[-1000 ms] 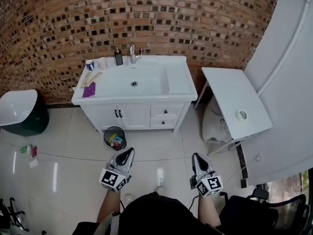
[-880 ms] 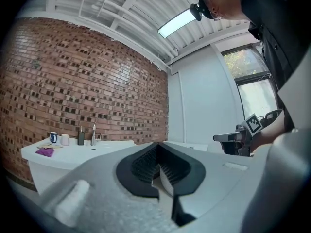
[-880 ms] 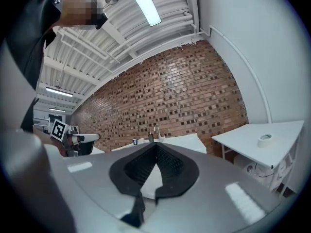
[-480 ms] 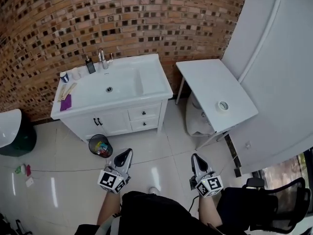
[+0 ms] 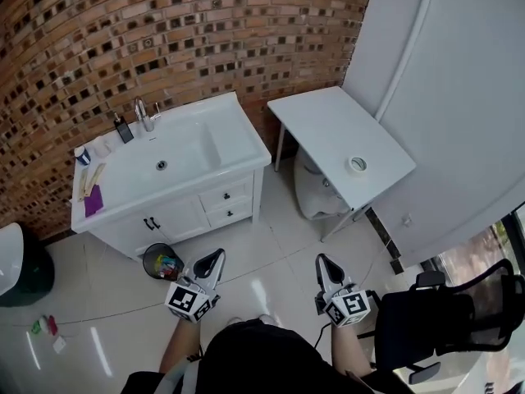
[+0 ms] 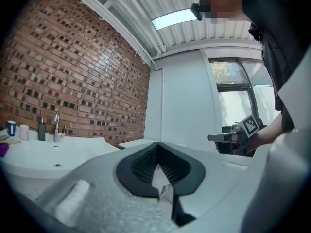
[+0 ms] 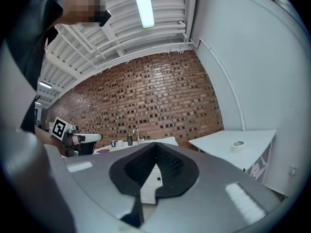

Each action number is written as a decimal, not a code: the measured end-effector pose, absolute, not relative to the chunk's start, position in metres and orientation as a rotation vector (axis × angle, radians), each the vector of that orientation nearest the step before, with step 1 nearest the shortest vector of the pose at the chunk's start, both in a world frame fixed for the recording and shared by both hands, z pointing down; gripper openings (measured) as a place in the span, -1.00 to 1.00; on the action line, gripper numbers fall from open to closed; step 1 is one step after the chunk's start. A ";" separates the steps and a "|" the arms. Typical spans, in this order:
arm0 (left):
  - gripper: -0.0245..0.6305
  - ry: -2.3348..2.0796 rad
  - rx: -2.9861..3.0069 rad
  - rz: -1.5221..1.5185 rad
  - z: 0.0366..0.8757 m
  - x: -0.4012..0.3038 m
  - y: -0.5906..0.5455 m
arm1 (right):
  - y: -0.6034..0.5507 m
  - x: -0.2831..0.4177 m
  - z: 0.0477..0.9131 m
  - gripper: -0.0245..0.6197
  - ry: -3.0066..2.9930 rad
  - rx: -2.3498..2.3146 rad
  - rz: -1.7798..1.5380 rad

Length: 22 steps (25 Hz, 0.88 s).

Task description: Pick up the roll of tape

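Observation:
The roll of tape (image 5: 357, 165), a small white ring, lies flat near the right edge of a white table (image 5: 320, 121) by the pale wall. It also shows in the right gripper view as the tape (image 7: 237, 144), on the table top, far off to the right. My left gripper (image 5: 215, 257) and right gripper (image 5: 321, 261) are held side by side low over the tiled floor, well short of the table. Both point level and forward. The left gripper (image 6: 158, 143) is shut and empty. The right gripper (image 7: 156, 143) also has its pads together with nothing between them.
A white sink cabinet (image 5: 176, 208) stands against the brick wall, left of the table, with bottles and a tap on top. A black waste bin (image 5: 162, 261) sits on the floor before it. A black office chair (image 5: 443, 318) stands at my right. A white bag (image 5: 316, 195) lies under the table.
The view has swung to the right: the sink cabinet has slid left in the picture, and the table with the tape has come nearer the middle. Both grippers stay shut.

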<state>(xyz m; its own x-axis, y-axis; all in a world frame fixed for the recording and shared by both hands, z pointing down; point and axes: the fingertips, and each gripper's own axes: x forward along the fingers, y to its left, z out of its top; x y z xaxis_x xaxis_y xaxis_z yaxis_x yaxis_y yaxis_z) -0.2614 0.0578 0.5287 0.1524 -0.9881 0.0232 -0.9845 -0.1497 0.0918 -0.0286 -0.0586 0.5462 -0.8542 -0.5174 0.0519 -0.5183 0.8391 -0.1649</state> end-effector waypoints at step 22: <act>-0.92 -1.454 2.607 -0.179 0.531 -0.219 0.048 | 0.042 0.049 0.543 -0.91 -2.776 1.504 0.284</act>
